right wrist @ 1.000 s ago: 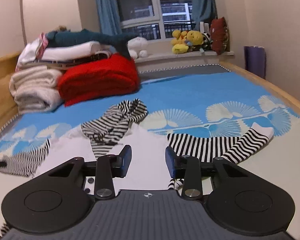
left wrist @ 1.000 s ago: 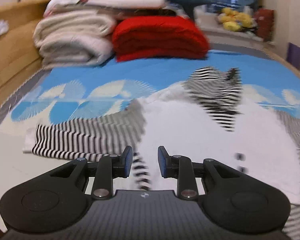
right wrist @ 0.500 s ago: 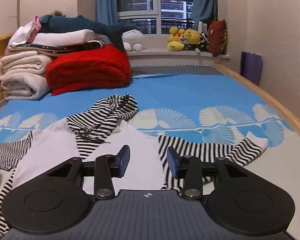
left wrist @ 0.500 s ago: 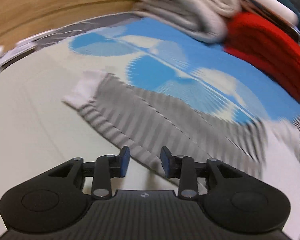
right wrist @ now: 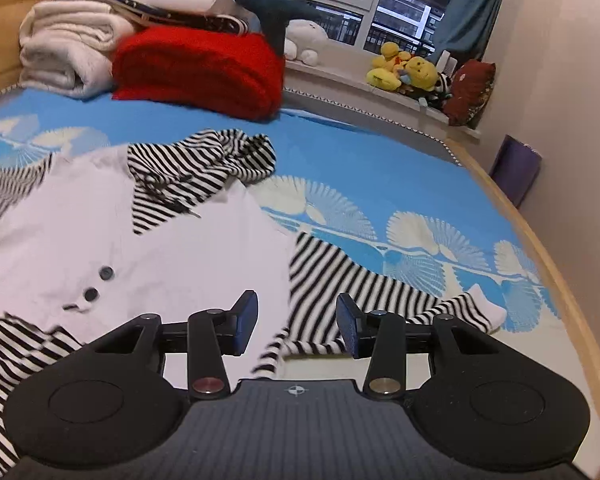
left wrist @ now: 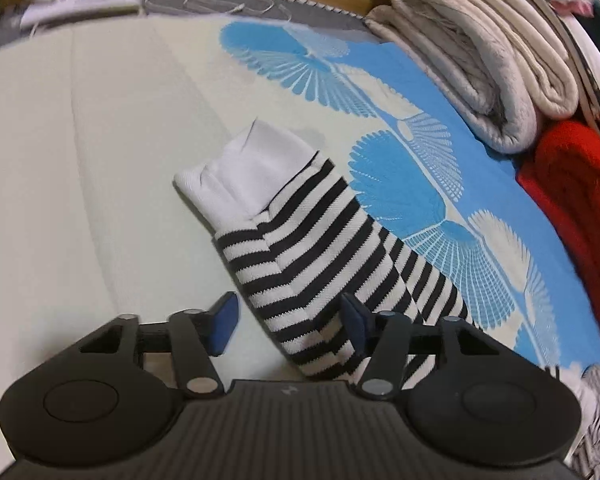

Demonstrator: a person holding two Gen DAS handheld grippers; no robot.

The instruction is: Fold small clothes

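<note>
A small white hooded top (right wrist: 140, 248) with two dark buttons lies spread on the blue-and-cream bed sheet (right wrist: 360, 168). Its hood (right wrist: 196, 164) and sleeves are black-and-white striped. In the left wrist view one striped sleeve (left wrist: 300, 256) with a white cuff (left wrist: 244, 176) runs between the fingers of my left gripper (left wrist: 288, 320). Its jaws are opening, and the left pad stands clear of the cloth. My right gripper (right wrist: 296, 320) is open just above the top's right edge. The other striped sleeve (right wrist: 360, 288) lies under and beyond its right finger.
Folded beige blankets (left wrist: 480, 52) and a red blanket (right wrist: 196, 64) are stacked at the head of the bed. Plush toys (right wrist: 404, 72) sit on the window sill. A wooden bed rail (right wrist: 540, 248) runs along the right, with a purple object (right wrist: 516, 168) beyond it.
My left gripper swung left from the top's body to the striped sleeve near its cuff, rolled and dropped closer, jaws wider. My right gripper rolled and dipped slightly.
</note>
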